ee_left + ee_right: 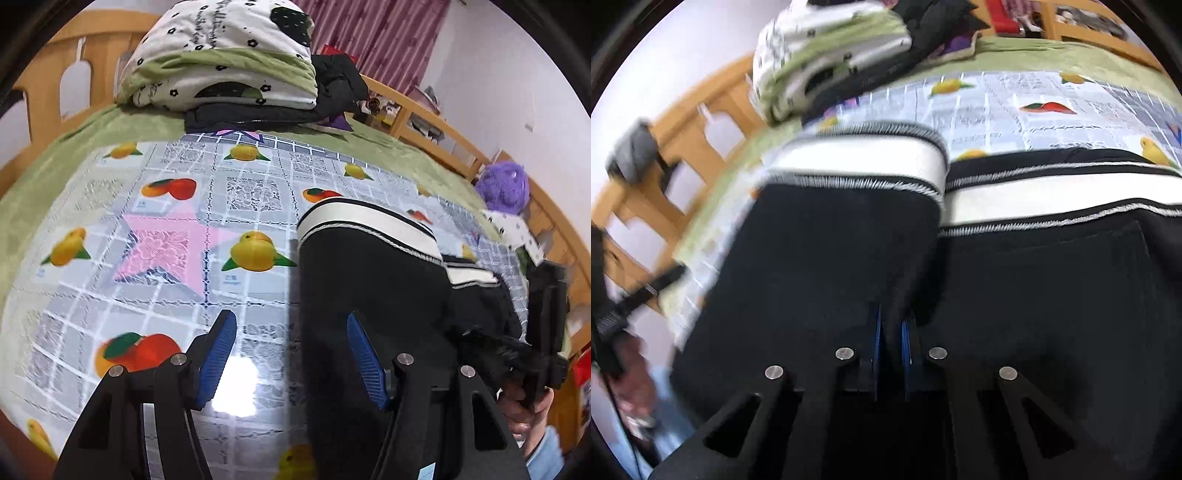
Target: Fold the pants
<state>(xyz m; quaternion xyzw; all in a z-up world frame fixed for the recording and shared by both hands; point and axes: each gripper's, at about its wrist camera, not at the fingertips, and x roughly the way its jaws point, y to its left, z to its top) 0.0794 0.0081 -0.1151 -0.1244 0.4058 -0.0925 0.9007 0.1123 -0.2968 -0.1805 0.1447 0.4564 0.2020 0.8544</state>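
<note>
Around: a stack of folded bedding (221, 62) sits at the far end of the bed, on top of a dark jacket (266, 114); a purple fuzzy thing (504, 184) lies by the right rail.
Surface: a fruit-print cloth (155, 229) covers the green blanket (55, 166), with a pink star (166, 247) marked on it.
Frame: a wooden bed rail (48, 92) runs behind and along the sides.
Pants: black pants (369, 280) with a white striped waistband (864, 158) lie on the cloth's right half, partly lifted and doubled over.
Left gripper: left gripper (291, 354) has its blue pads wide apart, gripping nothing; one pad is over bare cloth, the other over the pants' edge.
Right gripper: right gripper (890, 347) is pinched on a fold of the black fabric, pads nearly together.
In the way: the raised pants block most of the right wrist view.
Shelves: cubbies (424, 122) beyond the bed hold clutter I can't make out.
Hard to see: the right view is smeared with blur; pant legs run off the frame.
</note>
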